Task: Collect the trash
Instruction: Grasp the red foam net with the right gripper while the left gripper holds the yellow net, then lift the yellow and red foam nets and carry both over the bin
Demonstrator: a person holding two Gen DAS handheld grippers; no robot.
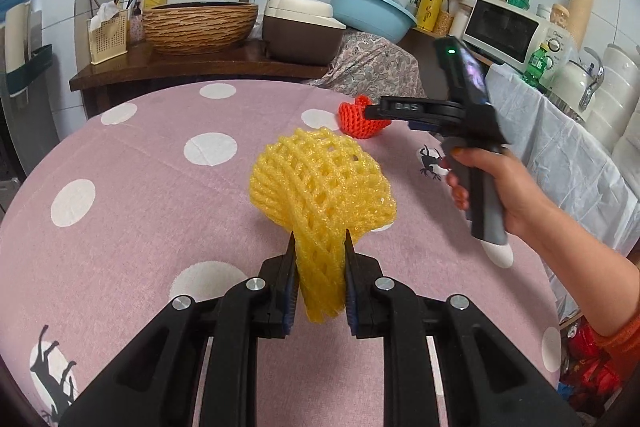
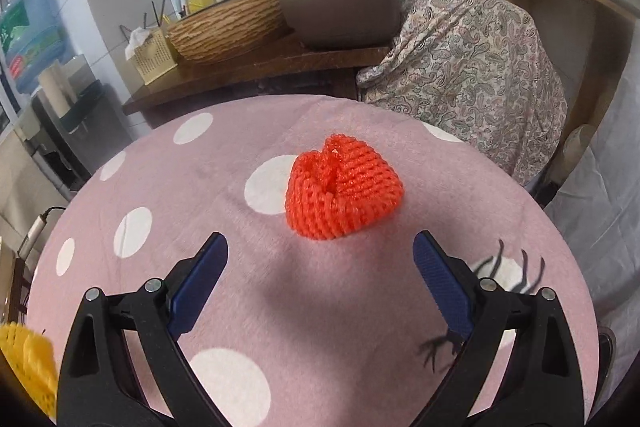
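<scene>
My left gripper (image 1: 320, 241) is shut on a yellow foam fruit net (image 1: 320, 187) and holds it above the pink dotted tablecloth (image 1: 140, 207). The net's edge also shows in the right wrist view (image 2: 28, 363) at the lower left. A red foam fruit net (image 2: 342, 197) lies on the tablecloth (image 2: 200, 247) near the far edge. My right gripper (image 2: 320, 247) is open, its fingers just short of the red net and wide on either side. In the left wrist view the right gripper (image 1: 372, 111) partly covers the red net (image 1: 358, 125).
Behind the table stands a wooden counter (image 1: 192, 67) with a woven basin (image 1: 200, 25), a rice cooker (image 1: 300, 31) and a blue bowl (image 1: 370, 11). A paisley-covered object (image 2: 472, 75) sits at the far right. A microwave (image 1: 508, 31) and white cloth (image 1: 560, 155) are at the right.
</scene>
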